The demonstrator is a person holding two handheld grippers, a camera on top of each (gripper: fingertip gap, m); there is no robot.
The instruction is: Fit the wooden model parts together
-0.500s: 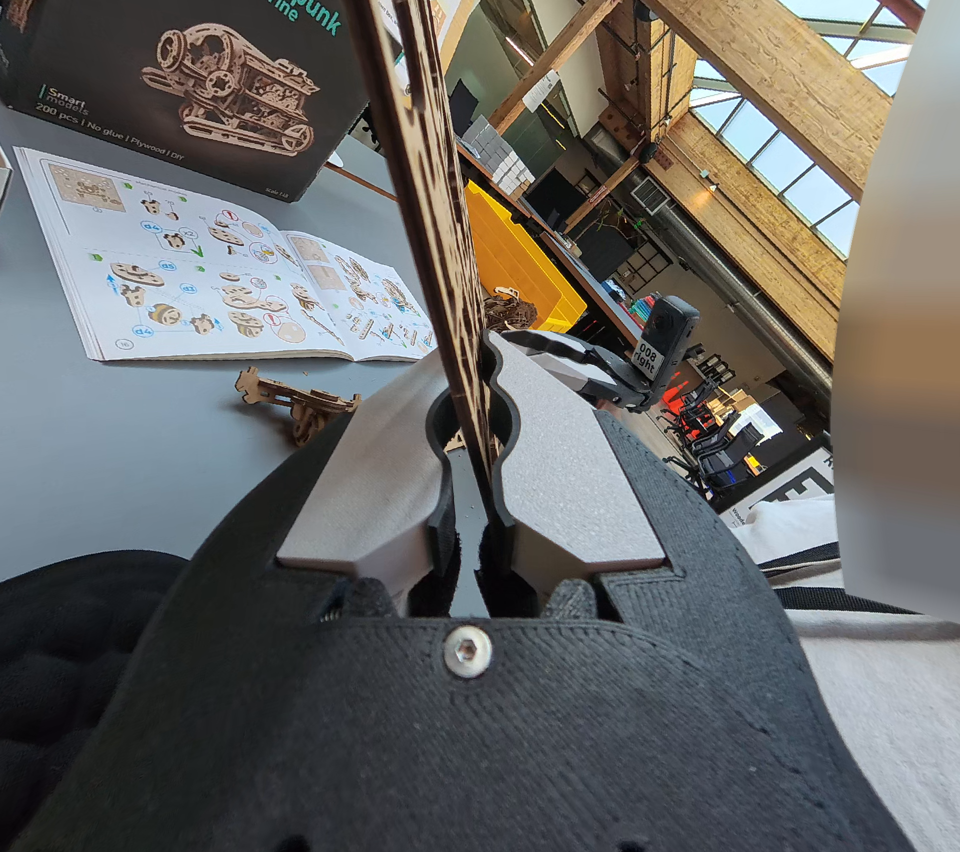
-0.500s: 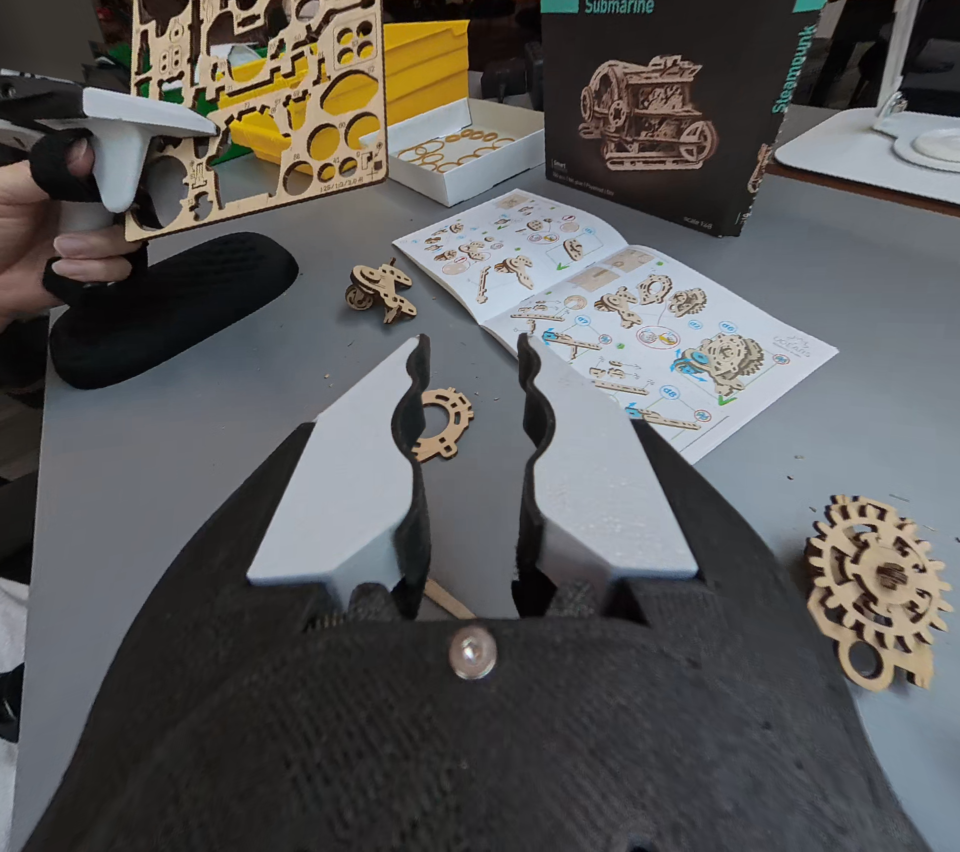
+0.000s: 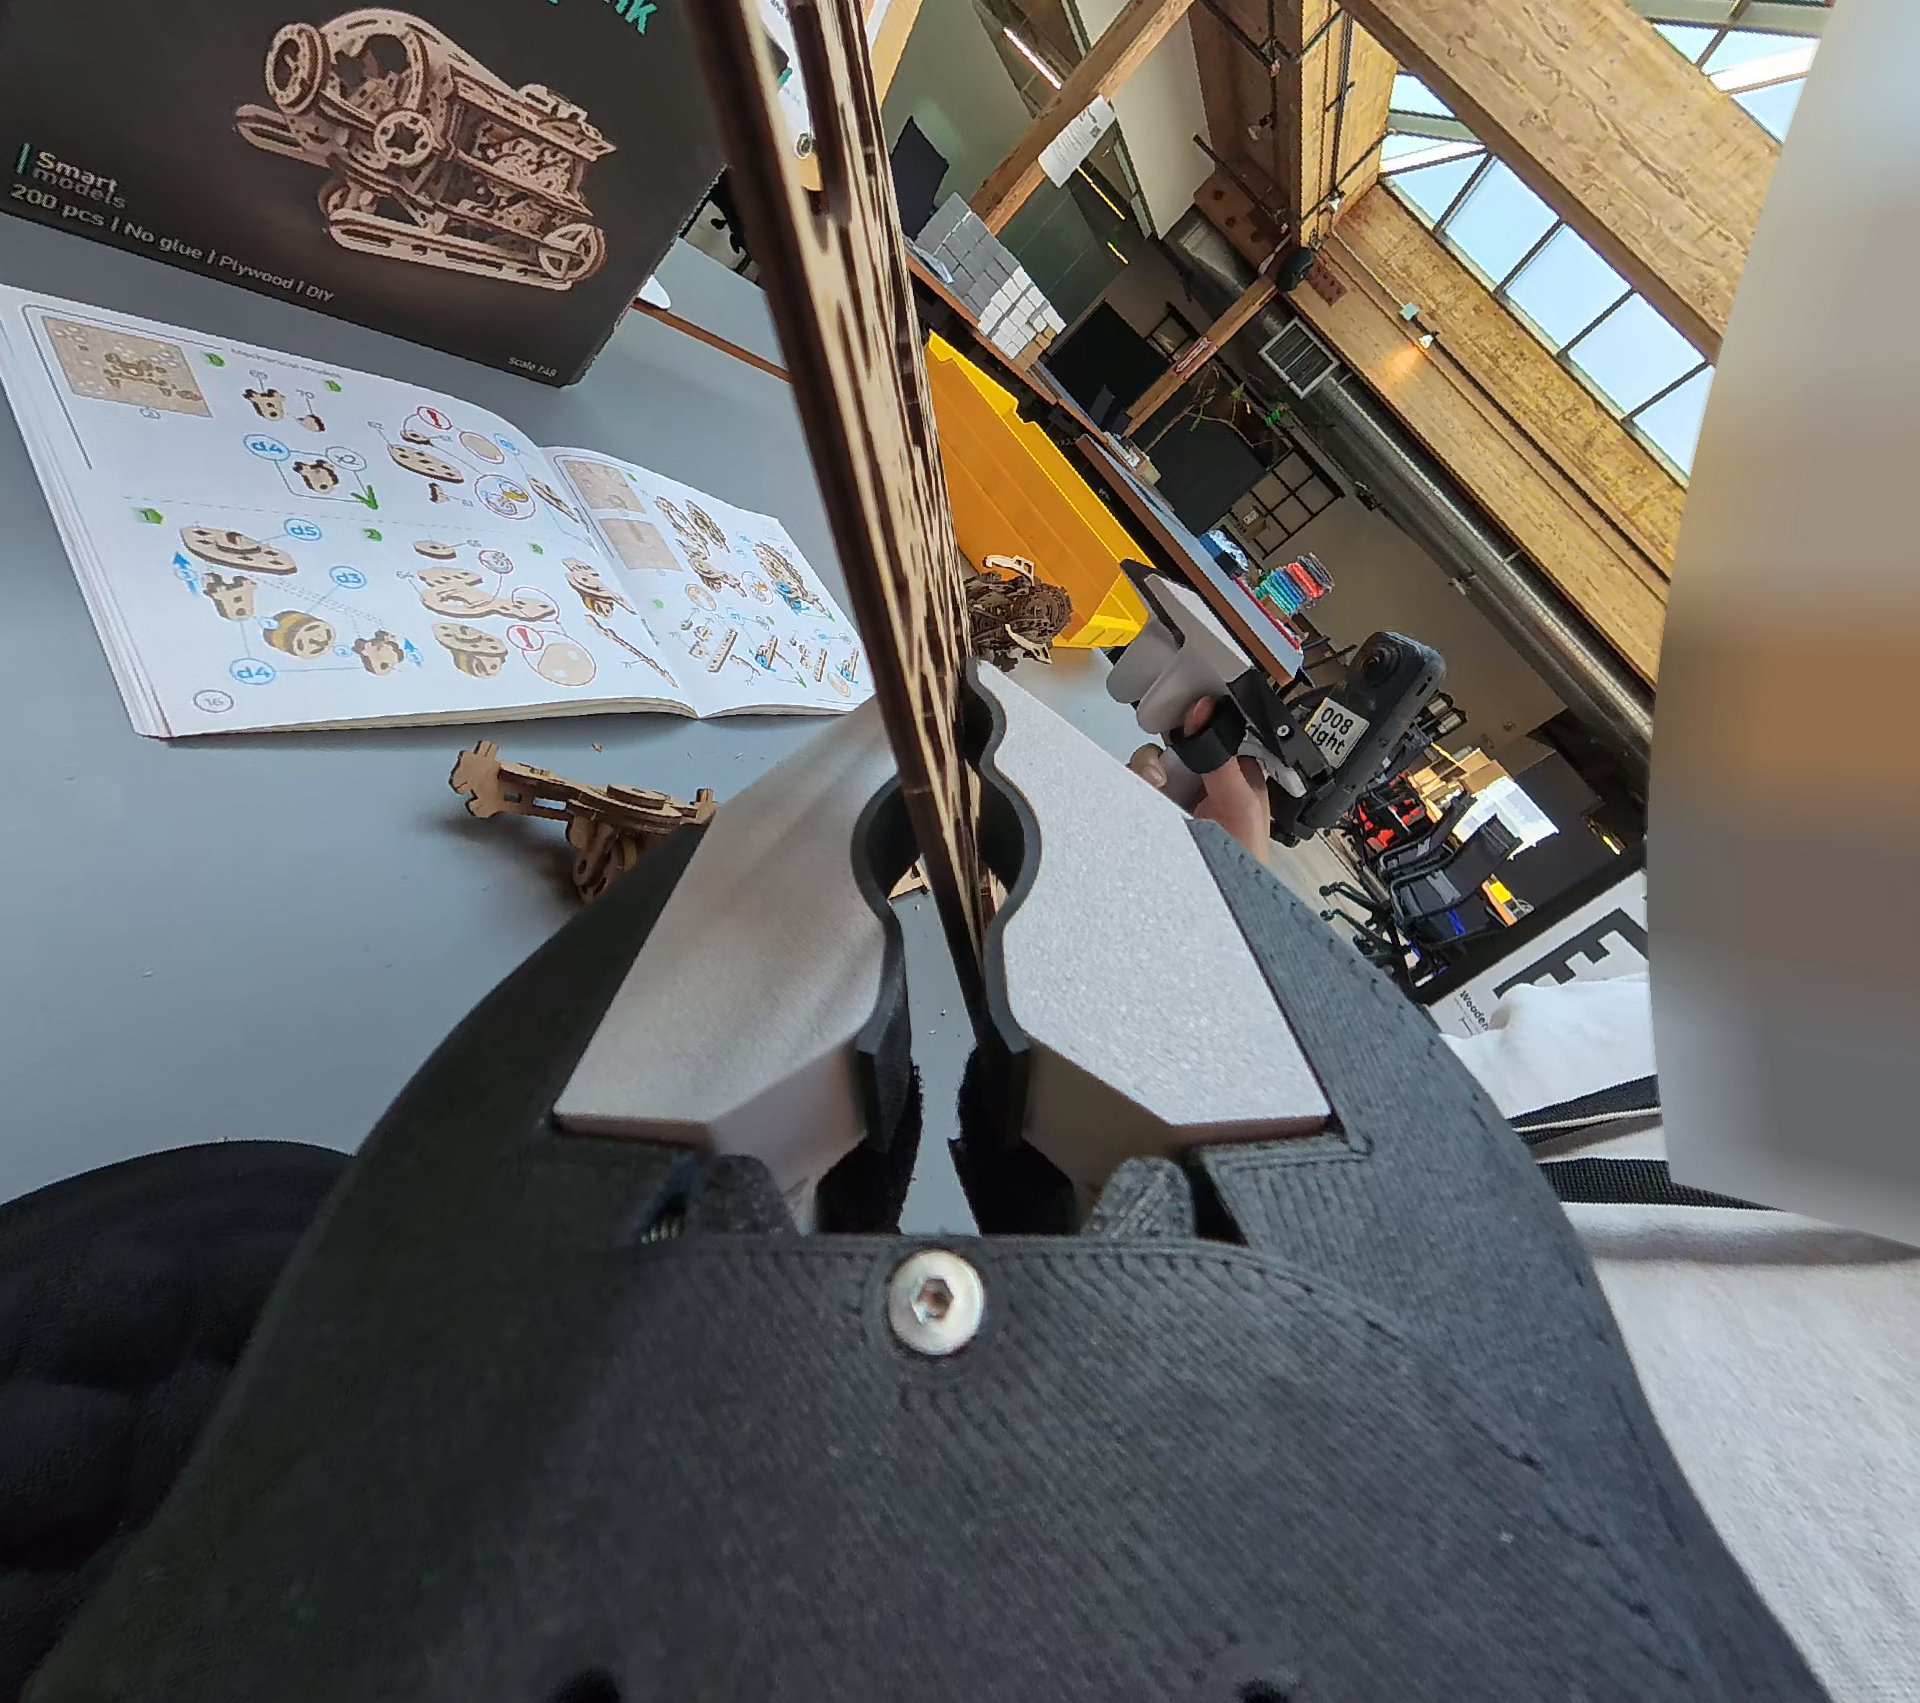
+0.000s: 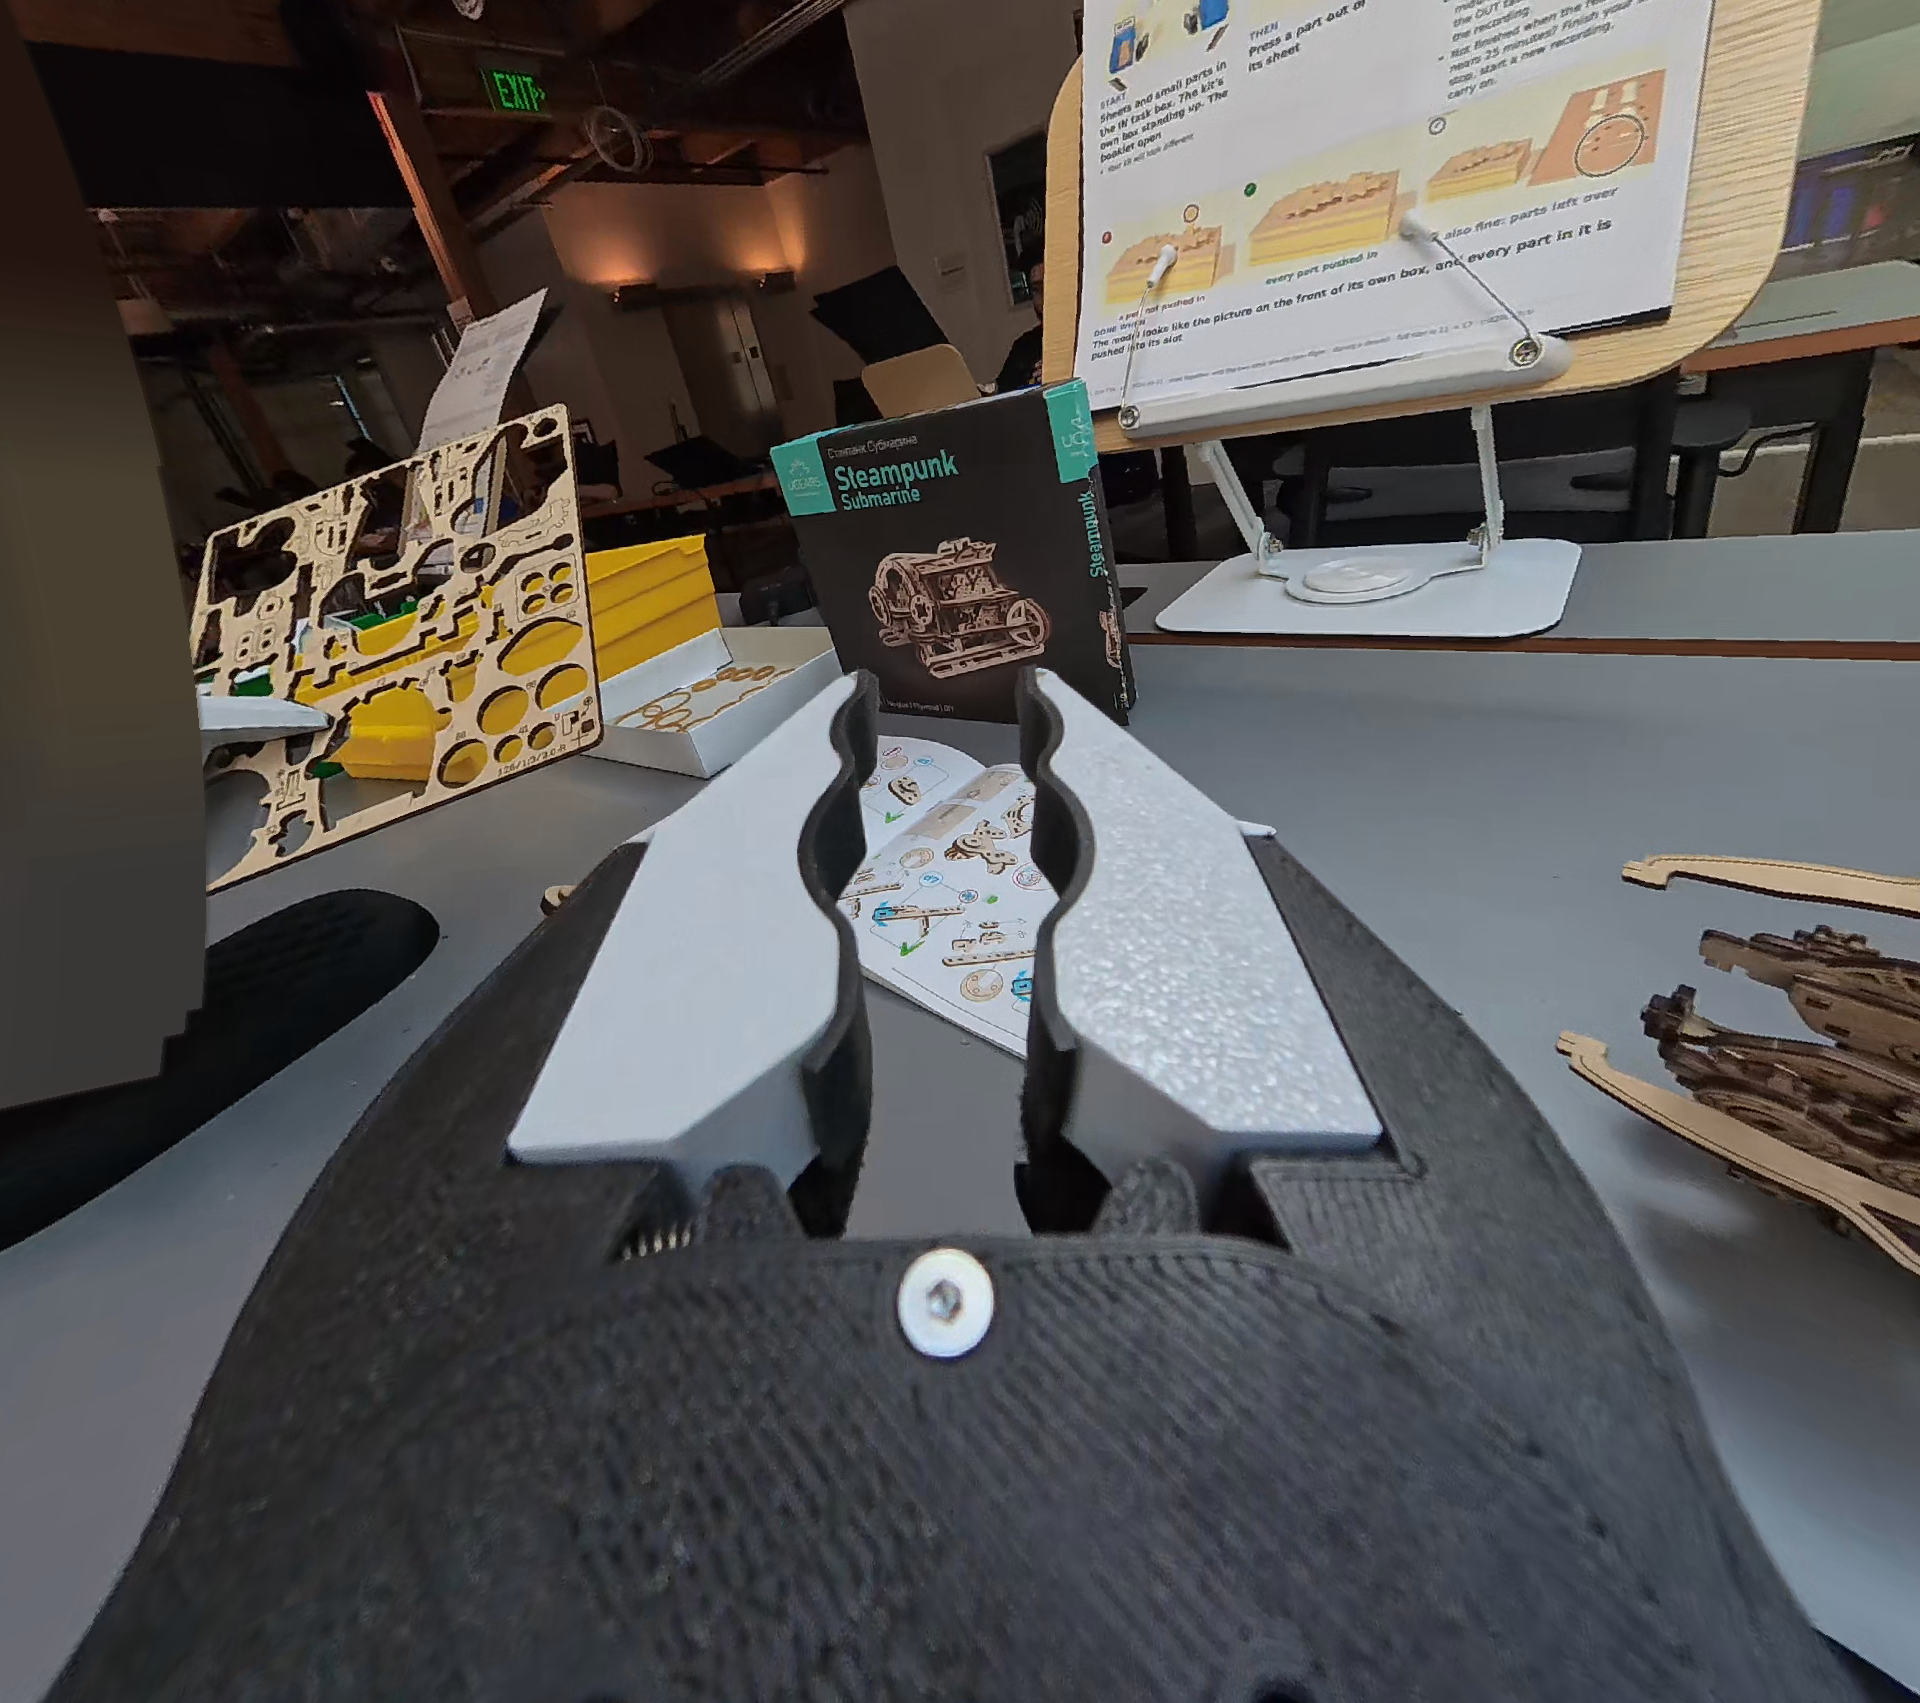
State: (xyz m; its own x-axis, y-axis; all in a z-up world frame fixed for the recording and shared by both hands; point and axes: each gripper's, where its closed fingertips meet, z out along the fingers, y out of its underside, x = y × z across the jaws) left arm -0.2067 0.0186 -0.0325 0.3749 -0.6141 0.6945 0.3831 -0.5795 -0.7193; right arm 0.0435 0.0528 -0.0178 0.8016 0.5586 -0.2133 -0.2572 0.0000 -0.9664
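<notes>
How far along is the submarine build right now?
Done: a partly built model lies on the table, and the plywood sheet has many parts punched out. In hand: the left gripper clamps that sheet; the right gripper is open, empty. Left: remaining parts.

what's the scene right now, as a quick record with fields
left gripper: shut on plywood sheet, held on edge above the table
right gripper: open, empty, low over the table
booklet: open, flat on table
kit box: upright behind booklet
small assembly: on table near booklet
larger assembly: on table, to the right gripper's right
yellow bin: behind sheet
</notes>
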